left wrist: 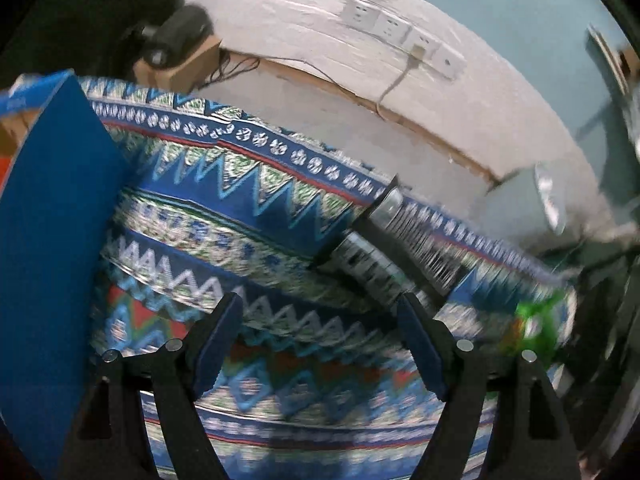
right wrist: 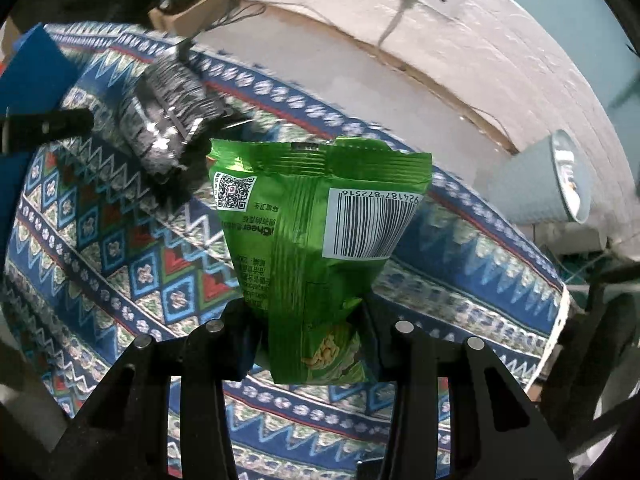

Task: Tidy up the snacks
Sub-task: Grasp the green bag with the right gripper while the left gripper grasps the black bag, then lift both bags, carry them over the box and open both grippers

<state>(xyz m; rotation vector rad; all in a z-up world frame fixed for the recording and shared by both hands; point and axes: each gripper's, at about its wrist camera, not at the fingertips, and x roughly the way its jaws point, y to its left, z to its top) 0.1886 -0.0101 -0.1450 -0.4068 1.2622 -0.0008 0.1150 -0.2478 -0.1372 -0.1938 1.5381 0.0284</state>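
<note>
Fingers of the right gripper are pinching the lower end of a glossy green foil snack bag, which is standing up from the jaws above the blue, zigzag-patterned woven tablecloth — barcode and QR label facing the camera. Beyond it a crinkled silver-and-black snack packet is lying on the cloth, near a blue cardboard box at the left edge. The left gripper is hanging spread wide and empty over the cloth, the silver packet lying just ahead of its right finger — everything there is blurring.
</note>
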